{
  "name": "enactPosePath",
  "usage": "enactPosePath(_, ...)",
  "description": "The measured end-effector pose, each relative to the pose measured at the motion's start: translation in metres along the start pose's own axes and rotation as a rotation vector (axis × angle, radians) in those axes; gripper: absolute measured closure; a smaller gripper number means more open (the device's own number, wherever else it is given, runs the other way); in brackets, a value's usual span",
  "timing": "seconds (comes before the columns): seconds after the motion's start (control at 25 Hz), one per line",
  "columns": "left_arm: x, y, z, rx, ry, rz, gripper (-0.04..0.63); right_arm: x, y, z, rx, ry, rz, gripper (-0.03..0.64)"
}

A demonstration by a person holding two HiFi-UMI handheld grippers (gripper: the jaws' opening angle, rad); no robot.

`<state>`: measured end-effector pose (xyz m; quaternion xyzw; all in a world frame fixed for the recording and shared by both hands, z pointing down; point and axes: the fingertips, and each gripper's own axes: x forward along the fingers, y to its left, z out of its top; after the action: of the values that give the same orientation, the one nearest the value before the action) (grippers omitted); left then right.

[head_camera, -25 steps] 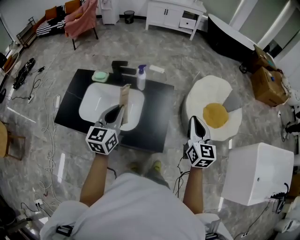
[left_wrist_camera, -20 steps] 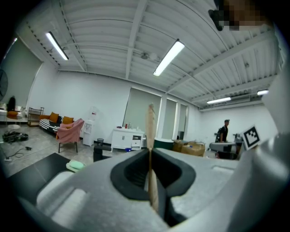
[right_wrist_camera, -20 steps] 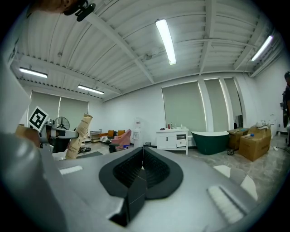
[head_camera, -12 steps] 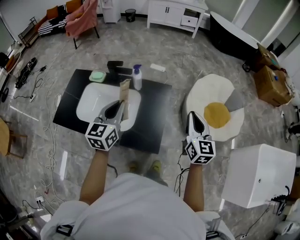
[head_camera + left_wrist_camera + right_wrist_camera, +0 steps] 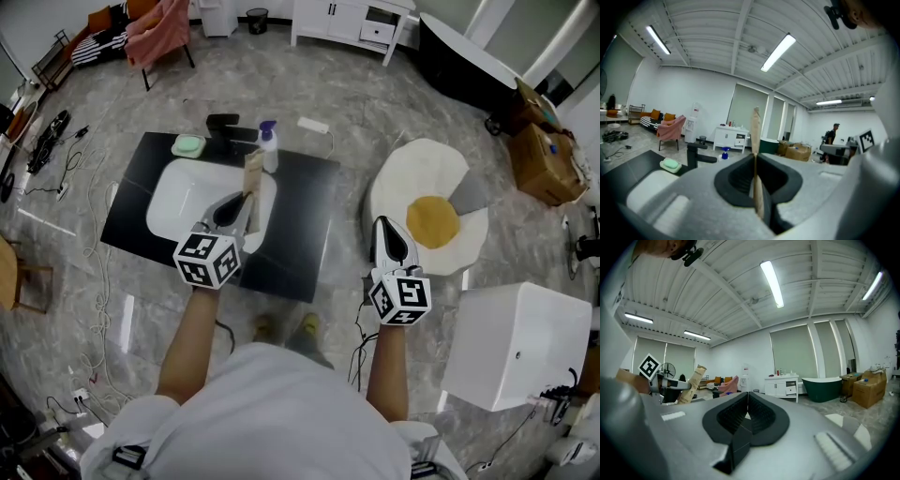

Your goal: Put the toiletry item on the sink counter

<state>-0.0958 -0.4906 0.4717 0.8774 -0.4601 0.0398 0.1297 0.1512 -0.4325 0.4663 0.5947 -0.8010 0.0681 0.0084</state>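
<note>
A flat tan toiletry tube (image 5: 252, 175) stands upright between the jaws of my left gripper (image 5: 246, 202), which is shut on its lower end. It hangs over the white basin (image 5: 178, 202) set in the black sink counter (image 5: 309, 216). In the left gripper view the tube (image 5: 755, 133) shows edge-on, pinched in the left gripper (image 5: 755, 165). My right gripper (image 5: 382, 229) is shut and empty, right of the counter and over the floor. The right gripper view shows the right gripper (image 5: 746, 405) with its jaws together and the tube (image 5: 693, 382) off to the left.
Along the counter's back edge stand a green soap (image 5: 187, 145), a black faucet (image 5: 225, 124), a blue-topped pump bottle (image 5: 268, 148) and a white item (image 5: 313, 125). An egg-shaped rug (image 5: 427, 216) and a white box (image 5: 516, 347) lie to the right. Cables trail on the floor at left.
My left gripper has carried the tube farther over the basin, closer to the pump bottle. The right gripper has stayed about where it was, still shut.
</note>
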Motion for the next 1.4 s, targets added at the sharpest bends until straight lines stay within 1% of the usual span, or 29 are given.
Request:
enactPosePath(0.24, 0.023, 0.002, -0.031, -0.028, 0.088, -0.004, 0.580, 0.003, -0.008, -0.007, 0.008, 0.005, -0.006, 0.614)
enactPosePath(0.68, 0.062, -0.002, -0.102, -0.108, 0.258, -0.005, 0.580, 0.012, -0.022, -0.002, -0.002, -0.003, -0.008, 0.614)
enactPosePath(0.88, 0.073, -0.002, -0.141, -0.117, 0.365, 0.008, 0.578, 0.016, -0.029, 0.000, -0.012, -0.002, -0.002, 0.614)
enactPosePath(1.0, 0.077, -0.001, -0.168, -0.125, 0.431, 0.020, 0.578, 0.020, -0.031, -0.001, -0.015, -0.002, 0.002, 0.614)
enactPosePath(1.2, 0.077, 0.000, -0.202, -0.152, 0.530, 0.041, 0.577, 0.023, -0.033, 0.000, -0.012, -0.003, 0.000, 0.614)
enactPosePath(1.32, 0.080, 0.004, -0.218, -0.173, 0.577, 0.070, 0.577, 0.026, -0.035, -0.001, -0.014, 0.001, -0.001, 0.614)
enactPosePath(1.4, 0.081, 0.006, -0.225, -0.171, 0.602, 0.093, 0.577, 0.026, -0.036, -0.003, -0.017, 0.007, -0.001, 0.614)
